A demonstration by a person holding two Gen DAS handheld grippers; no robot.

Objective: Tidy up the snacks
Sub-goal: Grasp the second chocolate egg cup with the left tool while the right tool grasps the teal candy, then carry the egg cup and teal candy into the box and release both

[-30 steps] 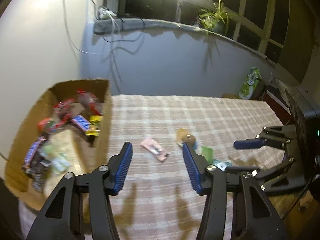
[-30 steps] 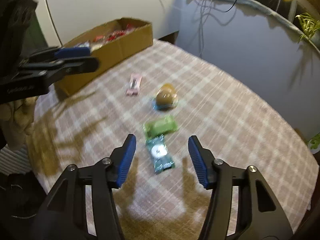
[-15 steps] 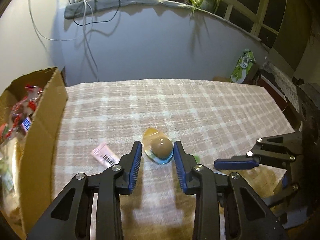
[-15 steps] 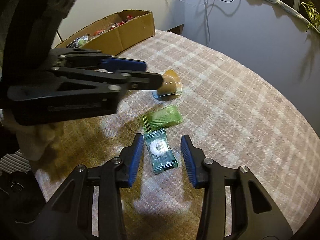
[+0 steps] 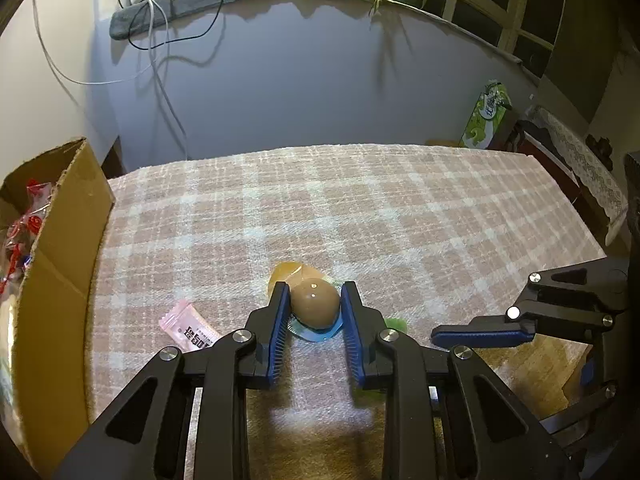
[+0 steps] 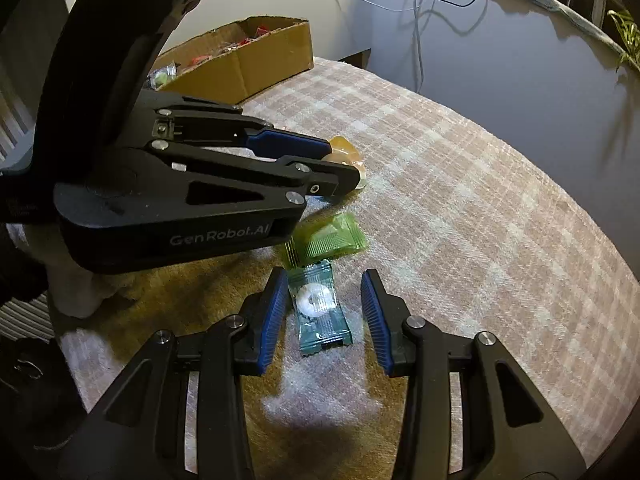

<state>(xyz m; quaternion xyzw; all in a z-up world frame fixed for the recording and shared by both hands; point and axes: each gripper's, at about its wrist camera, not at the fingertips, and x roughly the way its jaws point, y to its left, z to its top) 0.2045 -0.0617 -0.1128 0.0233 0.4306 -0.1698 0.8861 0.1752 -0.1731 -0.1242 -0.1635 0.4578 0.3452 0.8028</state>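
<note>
**Egg pack gripped, teal candy straddled**

The left hand-held gripper (image 5: pixel 313 312), marked "GenRobot.AI", pinches the egg pack (image 5: pixel 314 307) on the worktop (image 5: pixel 400 208). The right hand-held gripper (image 6: pixel 325 312) gapes around a teal candy (image 6: pixel 320 308). The box (image 6: pixel 256 64) holds snacks.

The room is dim, with dark windows (image 5: pixel 532 12) behind. A warm glow enters at the top right corner of the right wrist view. Hard shadows of the fingers (image 6: pixel 274 312) fall on the checked cloth (image 6: pixel 460 208) just below them, with a pale lit patch between. Both pictures bend strongly at the edges, with black corners. The brown wrapped egg (image 5: pixel 314 306) carries a small glare spot.
</note>
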